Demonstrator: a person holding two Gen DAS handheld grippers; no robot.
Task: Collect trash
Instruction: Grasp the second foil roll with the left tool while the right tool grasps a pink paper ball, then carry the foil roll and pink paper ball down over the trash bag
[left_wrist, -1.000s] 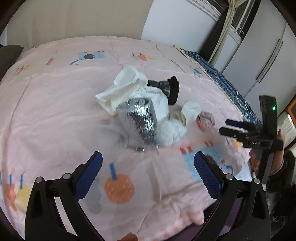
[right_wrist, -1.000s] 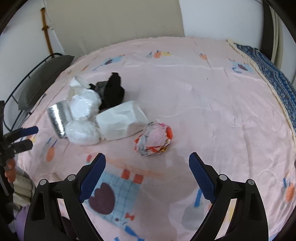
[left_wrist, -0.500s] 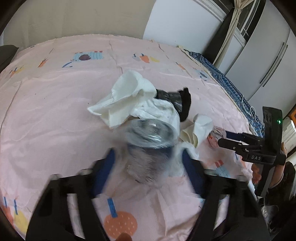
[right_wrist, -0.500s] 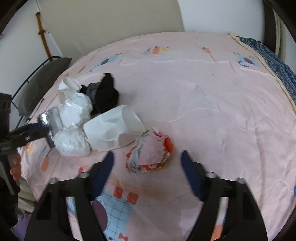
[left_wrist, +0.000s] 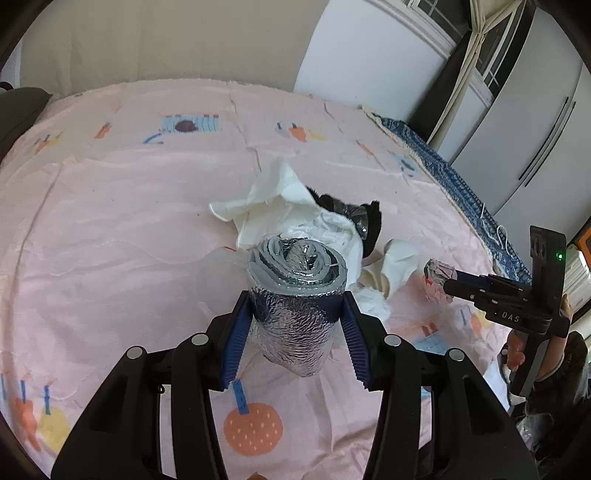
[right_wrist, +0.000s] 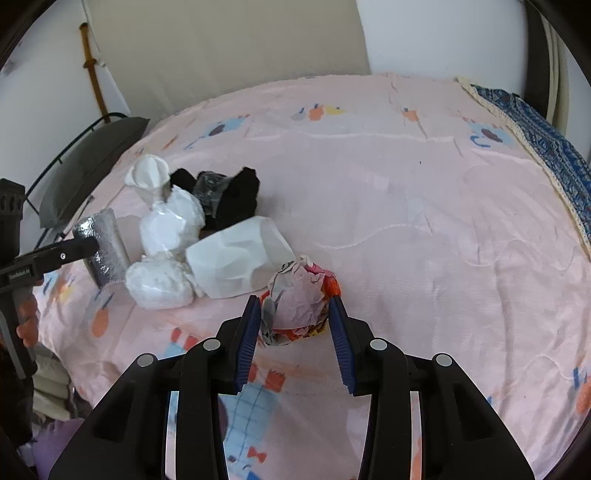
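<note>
Home bedroom.
Wide bed under a pink cartoon-print quilt (right_wrist: 406, 192), white wardrobe doors (left_wrist: 524, 147) alongside, curtained window (left_wrist: 491, 48) behind.

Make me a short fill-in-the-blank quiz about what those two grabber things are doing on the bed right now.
1. The left gripper closes on a rolled ____ foil sheet.
2. The right gripper closes on a crumpled ____ wad.
3. Both lie on a ____ bedsheet.
4. The black bundle lies ____ the white bags.

Answers: silver; paper; pink; behind
</note>
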